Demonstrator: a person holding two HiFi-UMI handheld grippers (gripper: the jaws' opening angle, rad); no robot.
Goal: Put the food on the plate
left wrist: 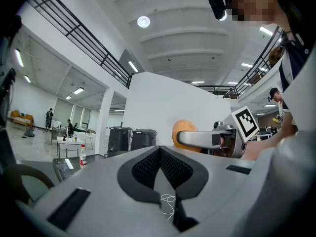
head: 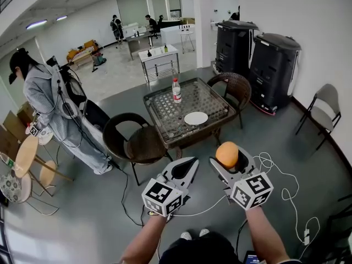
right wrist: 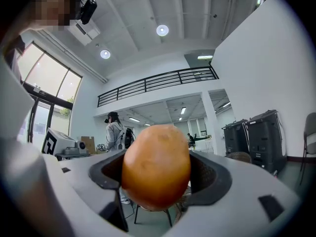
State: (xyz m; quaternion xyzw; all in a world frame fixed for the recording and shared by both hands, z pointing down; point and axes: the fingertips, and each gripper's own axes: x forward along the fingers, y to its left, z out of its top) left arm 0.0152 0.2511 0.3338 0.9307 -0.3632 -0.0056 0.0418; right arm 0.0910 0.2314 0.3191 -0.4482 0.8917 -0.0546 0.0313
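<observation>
Left tongs (head: 188,165) pressed together, nothing in them. Right tongs (head: 227,156) spread wide, pinching the food (head: 226,154), a round orange lump.

Head view:
- Both tongs are held in the air side by side, above grey floor and well short of the table (head: 165,106).
- The food is up in the right tongs, well apart from the plate (head: 196,118).
- The plate is white and sits on the glass table top, near the front edge.
- A bottle (head: 176,91) stands upright beyond the plate.
- One wicker chair (head: 137,142) is at the table's near left.
- A person in a grey hoodie (head: 49,103) stands far left.

Left gripper view:
- The left tongs (left wrist: 160,154) have their black pads meeting in a closed V, with nothing in between.
- The right tongs (left wrist: 207,138) are off to the right, with the food (left wrist: 183,128) showing behind one of their arms.
- The bottle (left wrist: 83,154) is low left, on the table.

Right gripper view:
- The food (right wrist: 156,166) fills the gap of the right tongs (right wrist: 158,177).
- Pads press on both of its sides.
- The person in the grey hoodie (right wrist: 114,132) is behind, to the left.
</observation>
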